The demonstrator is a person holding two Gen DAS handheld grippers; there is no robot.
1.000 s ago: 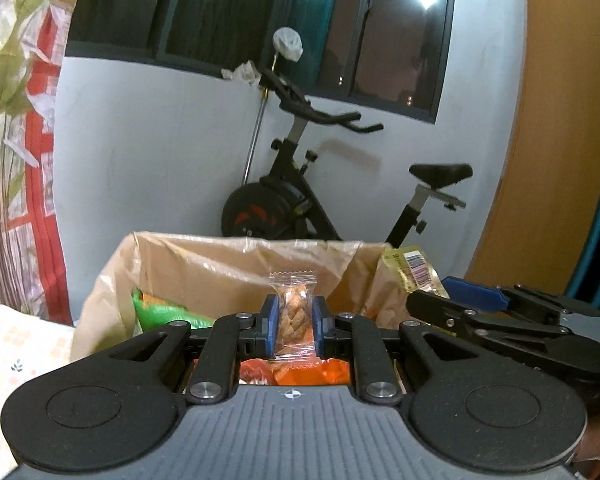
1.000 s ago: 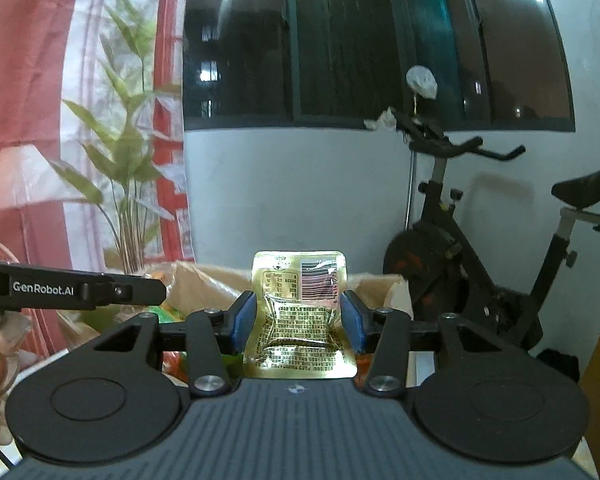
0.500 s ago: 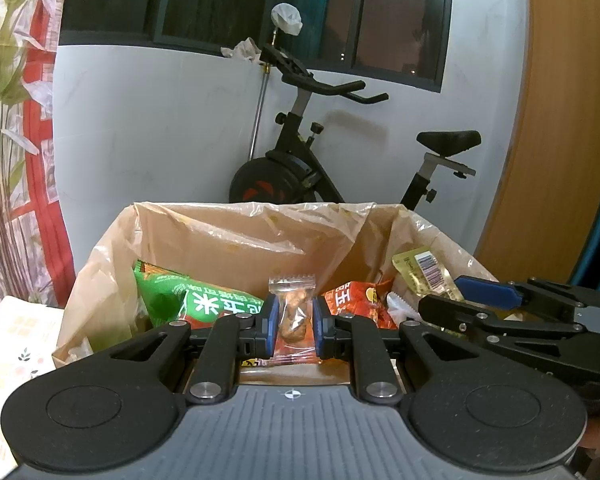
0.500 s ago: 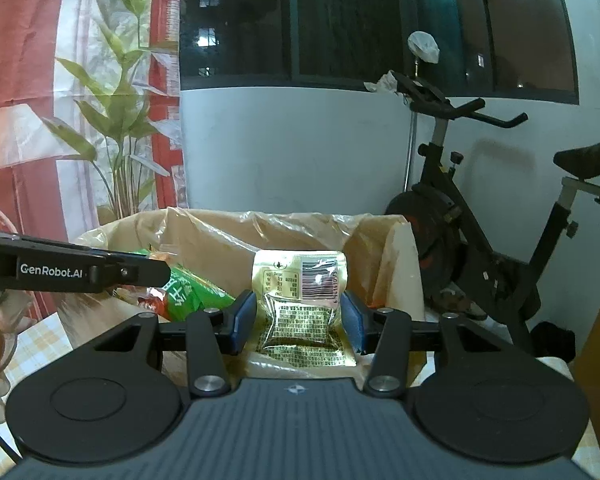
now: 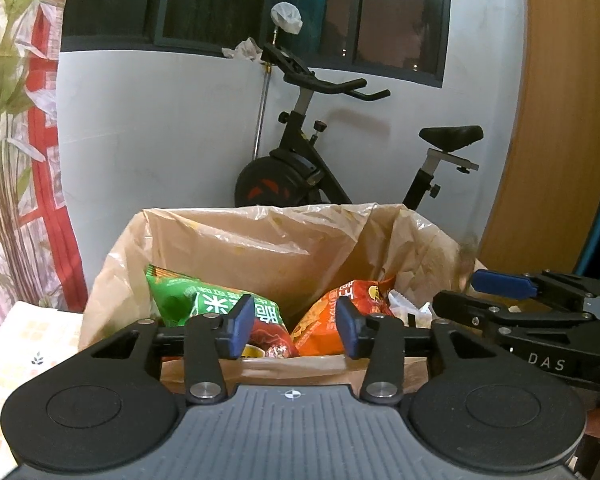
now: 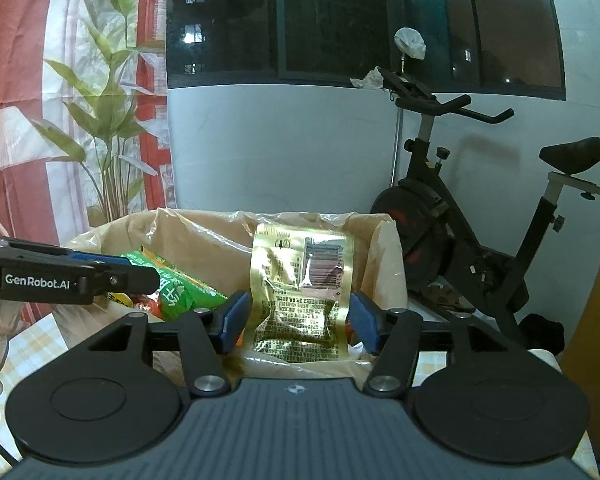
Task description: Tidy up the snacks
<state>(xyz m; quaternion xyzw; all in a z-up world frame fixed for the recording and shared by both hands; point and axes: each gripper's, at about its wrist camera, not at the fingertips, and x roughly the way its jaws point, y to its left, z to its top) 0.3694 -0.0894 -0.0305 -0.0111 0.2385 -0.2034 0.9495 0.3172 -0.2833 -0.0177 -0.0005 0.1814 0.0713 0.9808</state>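
A cardboard box lined with a tan plastic bag (image 5: 260, 240) stands just ahead and holds a green snack bag (image 5: 196, 300), an orange-red snack bag (image 5: 332, 312) and other packets. My left gripper (image 5: 294, 330) is open and empty over the box's near edge. My right gripper (image 6: 300, 316) is shut on a gold foil packet (image 6: 300, 292), held upright above the box (image 6: 204, 236). The green bag (image 6: 176, 284) also shows in the right wrist view. The right gripper (image 5: 500, 288) appears at the right of the left wrist view.
An exercise bike (image 5: 312, 160) stands behind the box against a white wall. A plant-print curtain (image 6: 80, 120) hangs at the left. A checked tablecloth (image 5: 24, 352) lies under the box. A wooden panel (image 5: 560, 120) is at the right.
My left gripper has opened and the small clear snack packet it held is gone from between its fingers. Both grippers have tilted down toward the box. The right gripper still holds the gold packet.
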